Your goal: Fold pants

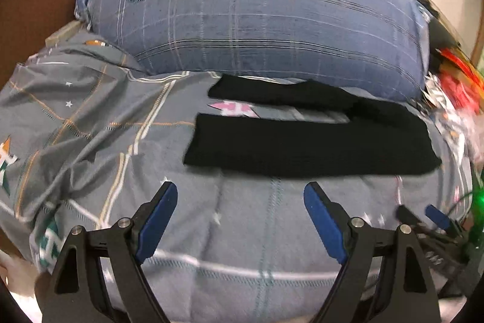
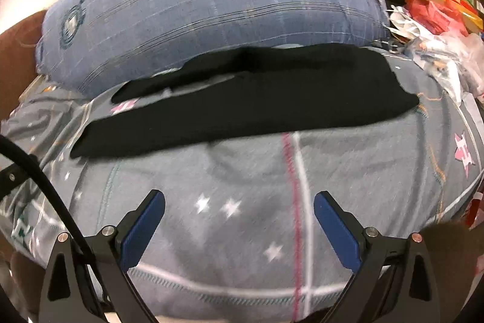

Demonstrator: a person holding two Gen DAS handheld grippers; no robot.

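Observation:
Black pants [image 1: 308,141] lie flat on a grey patterned bedsheet [image 1: 242,232], their two legs stretched out to the left with a strip of sheet showing between them. My left gripper [image 1: 240,189] hovers open just short of the near leg's edge, nothing between its blue pads. In the right wrist view the same pants [image 2: 257,105] run across the middle, waist end at the right. My right gripper [image 2: 239,199] is open above bare sheet [image 2: 242,232], well short of the pants. The right gripper's fingers [image 1: 435,215] show at the lower right of the left wrist view.
A big blue plaid pillow [image 1: 257,11] lies right behind the pants. Red packets and plastic bags [image 2: 435,20] pile up at the right. A brown headboard [image 1: 33,5] stands at the left. A black cable [image 2: 39,174] crosses the lower left of the right wrist view.

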